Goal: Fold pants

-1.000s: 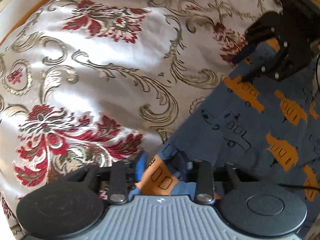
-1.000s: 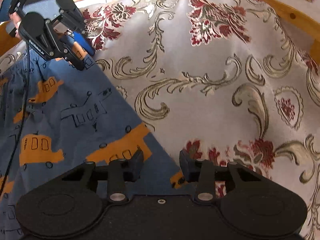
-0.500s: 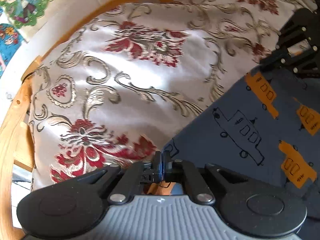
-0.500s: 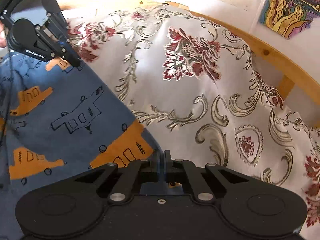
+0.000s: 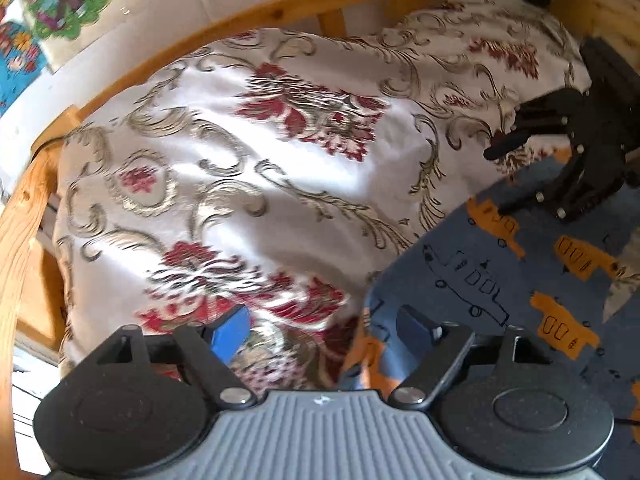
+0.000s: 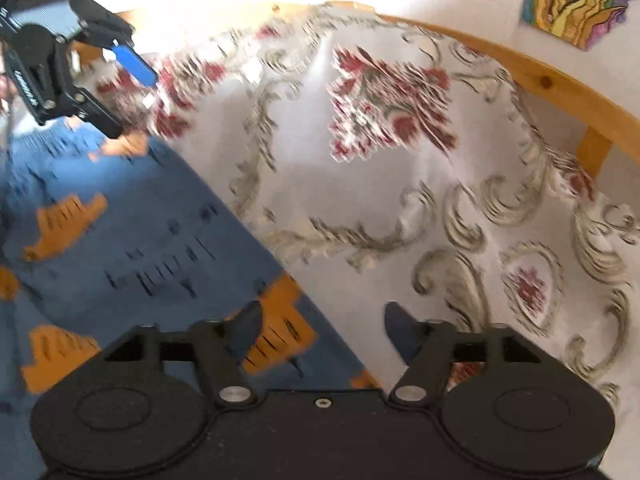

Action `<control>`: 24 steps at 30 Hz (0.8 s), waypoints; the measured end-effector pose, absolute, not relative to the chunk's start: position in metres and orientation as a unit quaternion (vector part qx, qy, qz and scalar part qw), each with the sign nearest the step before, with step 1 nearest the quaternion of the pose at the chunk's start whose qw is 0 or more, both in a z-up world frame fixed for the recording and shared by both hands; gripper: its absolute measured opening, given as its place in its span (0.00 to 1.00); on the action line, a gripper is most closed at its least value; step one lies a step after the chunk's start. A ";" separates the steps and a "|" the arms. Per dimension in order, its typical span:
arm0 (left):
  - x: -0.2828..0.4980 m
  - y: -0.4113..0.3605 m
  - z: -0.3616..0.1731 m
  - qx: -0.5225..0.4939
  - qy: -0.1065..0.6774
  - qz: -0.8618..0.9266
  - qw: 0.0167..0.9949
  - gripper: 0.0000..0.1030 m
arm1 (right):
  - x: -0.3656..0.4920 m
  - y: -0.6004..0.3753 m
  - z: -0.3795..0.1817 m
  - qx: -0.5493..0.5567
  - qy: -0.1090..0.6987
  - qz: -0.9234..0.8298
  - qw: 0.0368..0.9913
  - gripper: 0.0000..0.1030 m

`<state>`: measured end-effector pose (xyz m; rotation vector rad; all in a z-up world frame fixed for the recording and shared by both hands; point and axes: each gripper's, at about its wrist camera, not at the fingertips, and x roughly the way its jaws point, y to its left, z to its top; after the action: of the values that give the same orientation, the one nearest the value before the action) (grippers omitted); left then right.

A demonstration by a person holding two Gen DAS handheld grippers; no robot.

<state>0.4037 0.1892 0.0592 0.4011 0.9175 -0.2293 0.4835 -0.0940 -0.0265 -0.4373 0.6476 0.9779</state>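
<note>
Blue pants (image 5: 500, 280) with orange buses lying flat on a flowery bedspread (image 5: 248, 184), left gripper (image 5: 320, 326) wide open, holding nothing, right gripper (image 6: 322, 326) wide open, holding nothing

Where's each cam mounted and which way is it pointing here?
Left wrist: on the left gripper, facing a floral bedspread and the blue pants with orange trucks; own open blue-padded fingers show.
Right wrist: on the right gripper, facing the same bed; own open fingers show.
Shared: each sees the other gripper, pants, bedspread, wooden bed frame.
</note>
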 end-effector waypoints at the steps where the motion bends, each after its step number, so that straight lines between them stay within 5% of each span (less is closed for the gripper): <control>1: 0.405 0.196 0.063 0.181 0.450 -0.114 0.867 0.82 | 0.483 -0.090 -0.025 -0.201 0.302 0.466 0.807 0.75; 10: 0.397 0.216 0.056 0.157 0.500 -0.146 0.839 0.80 | 0.485 -0.045 -0.023 -0.224 0.296 0.517 0.771 0.88; 14: 0.399 0.209 0.051 0.180 0.502 -0.136 0.835 0.67 | 0.496 -0.037 -0.023 -0.196 0.309 0.515 0.775 0.87; 20: 0.401 0.208 0.052 0.178 0.502 -0.124 0.837 0.47 | 0.497 -0.014 -0.032 -0.213 0.320 0.531 0.755 0.64; 24: 0.400 0.204 0.053 0.192 0.500 -0.117 0.836 0.29 | 0.493 -0.009 -0.035 -0.235 0.327 0.535 0.743 0.23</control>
<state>0.4001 0.2045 0.0526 0.4060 1.0594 -0.2485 0.4926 -0.0086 -0.0355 -0.5151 0.7161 1.1721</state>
